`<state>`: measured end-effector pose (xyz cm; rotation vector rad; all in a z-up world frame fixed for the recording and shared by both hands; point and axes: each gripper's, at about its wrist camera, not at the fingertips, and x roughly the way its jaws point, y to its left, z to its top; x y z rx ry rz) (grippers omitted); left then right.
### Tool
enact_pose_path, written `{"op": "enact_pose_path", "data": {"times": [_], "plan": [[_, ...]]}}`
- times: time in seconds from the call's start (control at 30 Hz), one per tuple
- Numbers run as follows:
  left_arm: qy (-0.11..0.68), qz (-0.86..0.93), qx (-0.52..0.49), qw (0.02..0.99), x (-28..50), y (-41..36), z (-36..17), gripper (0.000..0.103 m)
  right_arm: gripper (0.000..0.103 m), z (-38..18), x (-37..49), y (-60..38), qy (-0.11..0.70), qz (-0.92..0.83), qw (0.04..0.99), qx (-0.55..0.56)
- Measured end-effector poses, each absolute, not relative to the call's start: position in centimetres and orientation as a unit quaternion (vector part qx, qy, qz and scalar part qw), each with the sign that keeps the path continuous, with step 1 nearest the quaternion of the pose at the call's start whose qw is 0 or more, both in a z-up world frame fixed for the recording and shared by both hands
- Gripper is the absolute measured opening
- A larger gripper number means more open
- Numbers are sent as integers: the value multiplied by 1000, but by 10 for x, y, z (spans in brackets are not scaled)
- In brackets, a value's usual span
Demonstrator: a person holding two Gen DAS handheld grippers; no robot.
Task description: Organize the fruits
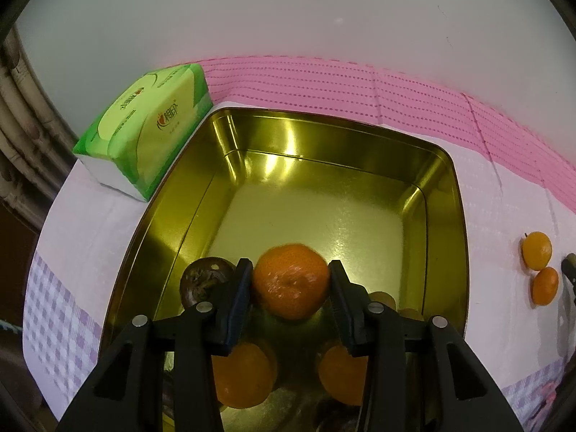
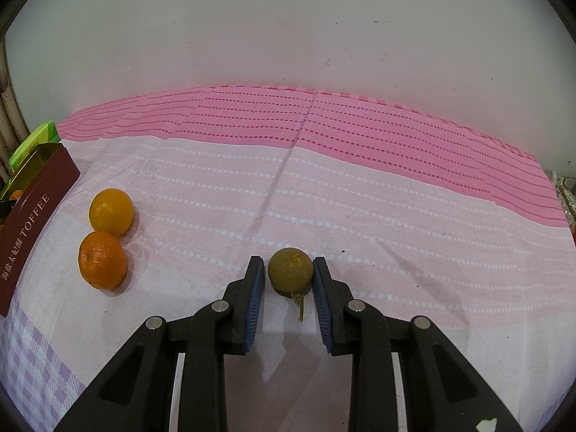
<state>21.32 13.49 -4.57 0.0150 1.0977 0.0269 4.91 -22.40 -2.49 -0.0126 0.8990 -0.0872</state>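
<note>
**Fruit between both sets of jaws**

Left gripper: jaws clamped on an orange mandarin, held over the gold tin. Dark round fruit just left of the jaws, two more oranges below them inside the tin. Green tissue pack ahead-left.

Right gripper: jaws partly open around a greenish stemmed fruit on the table, right pad touching, left pad just apart. Two loose oranges well left of the jaws, beside the tin's red wall.

Dim indoor light, pinkish cast. Glare streaks on gold tin walls. Soft shadows under fruits. Strong fisheye bending, dark corners. Slight blur.
</note>
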Motion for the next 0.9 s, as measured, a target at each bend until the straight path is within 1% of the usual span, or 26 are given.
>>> {"op": "enact_pose_path", "data": {"times": [0.17, 0.2, 0.37, 0.53, 0.9], "plan": [[519, 11, -5, 855, 213, 135, -42, 45, 26, -25, 49, -224, 434, -42, 900, -6], [517, 11, -5, 856, 212, 135, -41, 47, 26, -25, 49, -224, 434, -42, 900, -6], [498, 17, 3, 867, 204, 135, -27, 65, 26, -25, 49, -224, 434, -43, 900, -6], [485, 12, -10, 874, 193, 139, -14, 73, 30, -26, 49, -226, 435, -48, 899, -6], [459, 55, -20, 886, 154, 174, 7, 76, 31, -26, 50, -228, 435, -48, 899, -4]]}}
